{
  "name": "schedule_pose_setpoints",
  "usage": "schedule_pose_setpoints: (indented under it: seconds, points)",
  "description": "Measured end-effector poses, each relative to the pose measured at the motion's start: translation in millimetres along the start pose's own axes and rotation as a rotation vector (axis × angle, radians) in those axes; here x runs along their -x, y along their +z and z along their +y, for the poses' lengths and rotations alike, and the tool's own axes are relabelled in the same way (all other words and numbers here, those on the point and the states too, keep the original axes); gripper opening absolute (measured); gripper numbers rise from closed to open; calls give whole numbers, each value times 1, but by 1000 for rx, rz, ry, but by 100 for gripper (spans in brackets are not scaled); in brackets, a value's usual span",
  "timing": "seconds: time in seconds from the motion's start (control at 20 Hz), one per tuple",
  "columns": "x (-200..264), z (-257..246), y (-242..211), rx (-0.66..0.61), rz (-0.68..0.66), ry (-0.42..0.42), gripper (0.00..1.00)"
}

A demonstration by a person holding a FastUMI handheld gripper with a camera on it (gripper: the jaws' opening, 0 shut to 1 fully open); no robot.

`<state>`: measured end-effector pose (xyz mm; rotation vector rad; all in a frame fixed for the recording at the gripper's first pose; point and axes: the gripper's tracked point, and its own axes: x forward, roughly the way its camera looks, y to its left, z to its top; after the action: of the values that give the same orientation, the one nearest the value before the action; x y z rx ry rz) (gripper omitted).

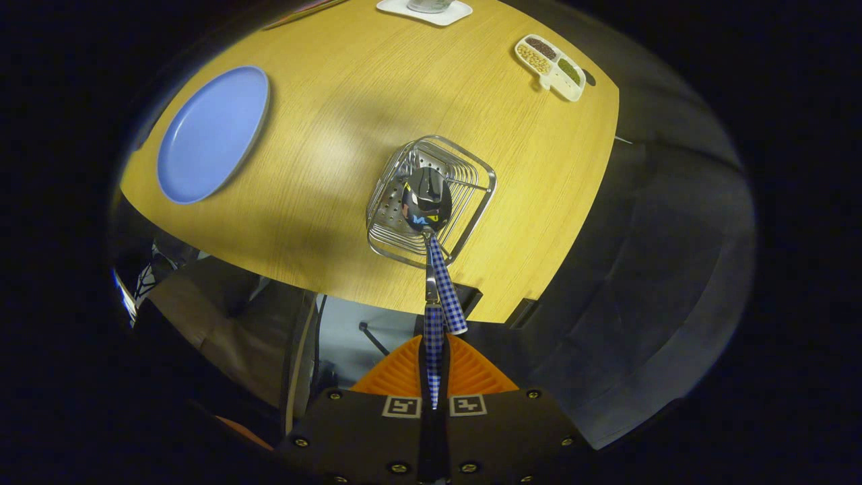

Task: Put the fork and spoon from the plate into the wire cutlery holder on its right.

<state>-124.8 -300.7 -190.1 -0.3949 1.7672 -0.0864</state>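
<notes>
While pinching two checked handles together, claw [433, 377] hangs high above the holder [431, 199], fingers pressed on the handles between them. Spoon [427, 195] bowl poised right over the holder's open top, apparently above the rim rather than inside; hard to tell how high. Second checked handle [447, 289] lying beside the first, slightly splayed to the right, likely the fork, though its tines stay hidden behind the spoon.

Step in hand, by judgement: the drop-off, with both pieces carried at once. Next move calls for lowering straight down so both heads clear the wire rim, then spreading the fingers only once the ends sit inside; splayed handle could catch the near rim.

Containers: holder standing mid-worktop [323, 168], nothing visibly resting in it yet. Plate [212, 135] to the far left, bare, well apart from the holder. Divided dish [551, 66] far right, holding grains or beans in separate sections. White tray [425, 12] at the far edge with something on it, too cropped to name.
</notes>
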Motion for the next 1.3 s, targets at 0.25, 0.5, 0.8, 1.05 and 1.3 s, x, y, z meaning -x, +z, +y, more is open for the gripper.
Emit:
schedule_pose_setpoints:
  seconds: [0.25,0.5,0.8,1.05,1.3]
  points:
    - [-13,-6,13,50,62,3,1]
    - [-19,-10,20,67,94,14,6]
    - [-7,-16,33,78,49,19,32]
    - [7,-19,42,15,-64,40,84]
    - [19,-10,41,-62,-176,91,93]
